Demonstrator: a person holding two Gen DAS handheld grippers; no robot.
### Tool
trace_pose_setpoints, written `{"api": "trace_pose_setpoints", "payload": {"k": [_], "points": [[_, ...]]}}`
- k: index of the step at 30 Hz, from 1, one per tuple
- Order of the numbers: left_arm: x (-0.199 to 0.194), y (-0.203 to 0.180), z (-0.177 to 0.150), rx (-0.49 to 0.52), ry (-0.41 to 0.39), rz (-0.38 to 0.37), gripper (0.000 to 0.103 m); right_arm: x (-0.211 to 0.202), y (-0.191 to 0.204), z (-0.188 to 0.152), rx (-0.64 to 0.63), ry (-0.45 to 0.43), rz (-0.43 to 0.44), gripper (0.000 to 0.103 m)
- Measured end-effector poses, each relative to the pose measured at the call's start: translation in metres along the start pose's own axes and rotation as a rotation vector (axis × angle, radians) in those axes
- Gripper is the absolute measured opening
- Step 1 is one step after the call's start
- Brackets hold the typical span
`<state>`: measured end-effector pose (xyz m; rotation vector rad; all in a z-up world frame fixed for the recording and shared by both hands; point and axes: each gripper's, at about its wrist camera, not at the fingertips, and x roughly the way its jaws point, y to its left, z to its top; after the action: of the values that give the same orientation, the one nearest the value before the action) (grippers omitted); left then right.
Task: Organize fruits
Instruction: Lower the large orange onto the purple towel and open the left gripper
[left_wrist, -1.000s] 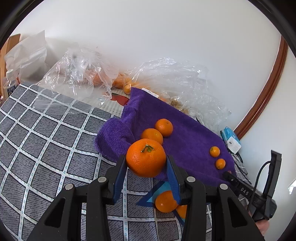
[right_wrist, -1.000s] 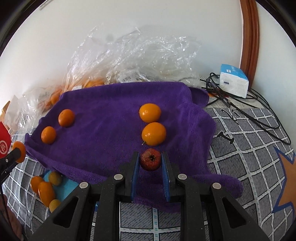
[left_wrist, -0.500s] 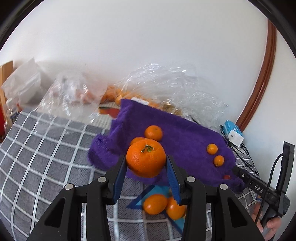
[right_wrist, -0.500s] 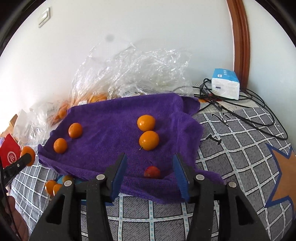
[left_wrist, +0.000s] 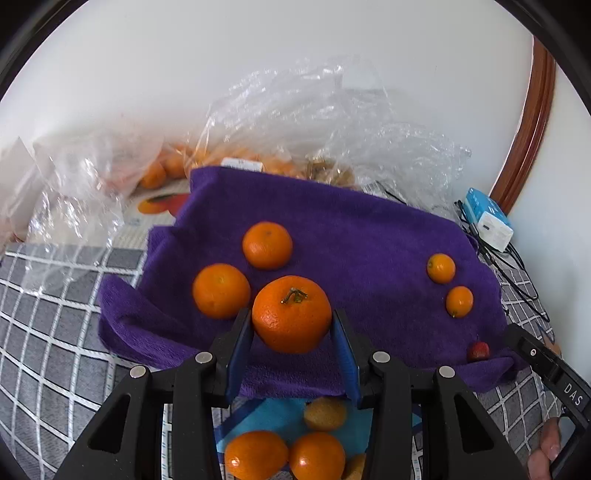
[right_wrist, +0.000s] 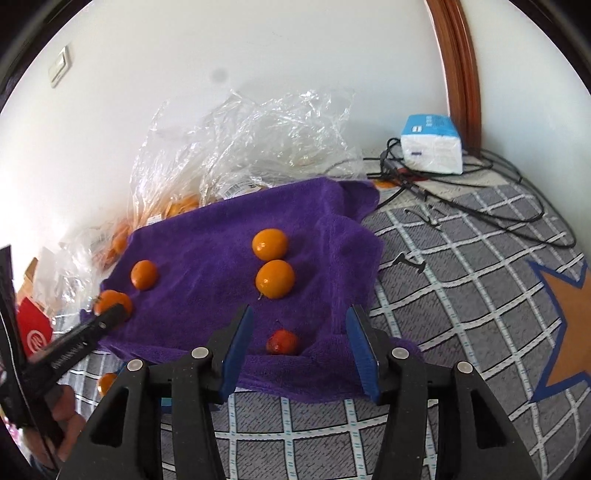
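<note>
My left gripper (left_wrist: 291, 347) is shut on a large mandarin (left_wrist: 291, 314) with a green stem, held above the near left part of the purple towel (left_wrist: 351, 236). Two mandarins (left_wrist: 221, 290) lie on the towel just beyond it, and two small kumquats (left_wrist: 441, 268) at the right. My right gripper (right_wrist: 301, 347) is open and empty above the towel's (right_wrist: 207, 251) near edge. A small red fruit (right_wrist: 282, 341) lies on the towel between its fingers. Two kumquats (right_wrist: 275, 278) lie beyond it.
Several loose orange fruits (left_wrist: 288, 454) lie on the checked cloth (left_wrist: 44, 325) below my left gripper. Crumpled clear bags (right_wrist: 255, 147) with more fruit sit against the wall. A blue and white box (right_wrist: 432, 142) and black cables (right_wrist: 491, 210) lie at the back right.
My right gripper opened, left the red fruit on the towel and drew back. My left gripper carried the mandarin forward over the towel's left part.
</note>
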<state>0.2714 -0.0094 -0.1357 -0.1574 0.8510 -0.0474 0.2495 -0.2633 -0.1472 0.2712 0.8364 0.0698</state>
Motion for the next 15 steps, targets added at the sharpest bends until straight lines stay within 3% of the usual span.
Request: {"api": "trace_pose_setpoints", "payload": {"k": [13, 15], "points": [[0.006, -0.0054, -0.0061, 0.063, -0.045, 0.047, 0.041, 0.0069, 0.0045, -0.0038, -0.028, -0.022, -0.06, 0.052], [0.005, -0.0048, -0.0061, 0.059, -0.053, 0.028, 0.045, 0.0048, 0.0068, -0.0044, -0.042, -0.044, -0.077, 0.052]]}}
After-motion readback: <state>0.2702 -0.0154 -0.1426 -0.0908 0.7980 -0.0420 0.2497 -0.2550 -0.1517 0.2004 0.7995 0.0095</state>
